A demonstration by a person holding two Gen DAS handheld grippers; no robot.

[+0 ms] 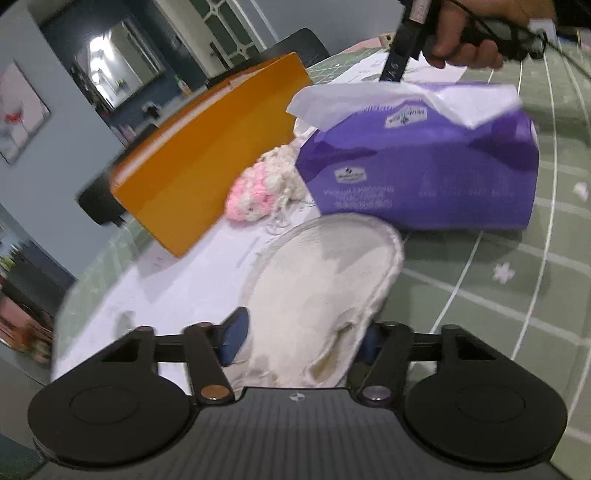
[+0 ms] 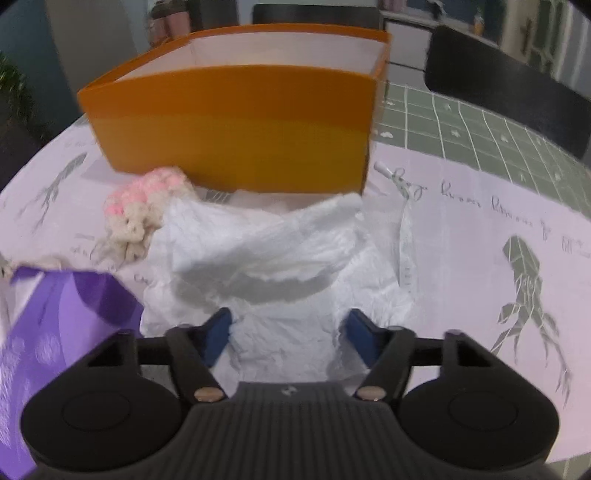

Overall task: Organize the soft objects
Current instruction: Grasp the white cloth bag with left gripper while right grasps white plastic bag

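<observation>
Now the left tongs (image 1: 301, 341) stand partly apart, with a cream cloth pouch (image 1: 325, 288) lying between their blue pads (image 1: 234, 339); whether the pads press on it cannot be told from this view. Beyond the pouch, a purple tissue pack (image 1: 417, 170) sits on the counter (image 1: 498, 266), white tissue poking from its top. A pink-and-cream yarn bundle (image 1: 258, 188) lies between the pack and the open orange box (image 1: 207, 155). A hand (image 1: 476, 33) holds the other tool above the pack.

From the right wrist, the right tongs (image 2: 290, 332) are also partly apart, with crumpled white tissue (image 2: 266, 243) bunched between the pads and spreading toward the orange box. The yarn bundle lies at the tissue's left, against the box's front wall.
</observation>
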